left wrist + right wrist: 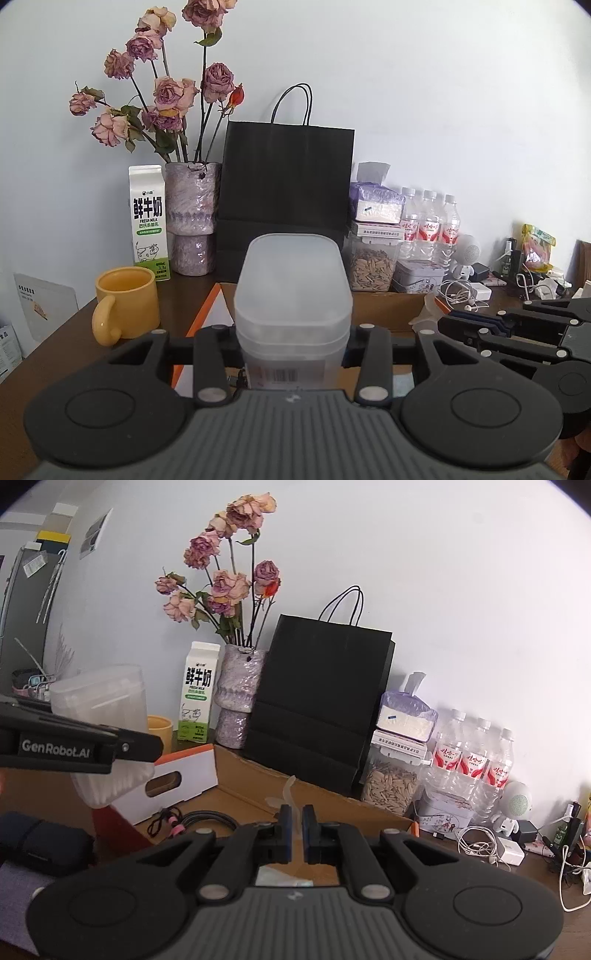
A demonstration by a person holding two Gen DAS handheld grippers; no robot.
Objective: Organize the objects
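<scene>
My left gripper point(293, 341) is shut on a translucent plastic box of cotton swabs point(291, 295) and holds it upright over an open cardboard box point(384, 314). The same plastic box shows at the left of the right wrist view point(107, 716), with the left gripper's arm in front of it. My right gripper point(296, 825) is shut on a small clear plastic piece point(286, 794) above the cardboard box point(258, 775). It also shows at the right edge of the left wrist view point(443, 325).
Against the wall stand a milk carton point(147, 221), a vase of dried roses point(192, 218), a black paper bag point(286, 192), a jar of seeds point(371, 269), water bottles point(428, 225) and tangled cables point(465, 293). A yellow mug point(125, 302) sits left. Black cables point(207, 818) lie inside the box.
</scene>
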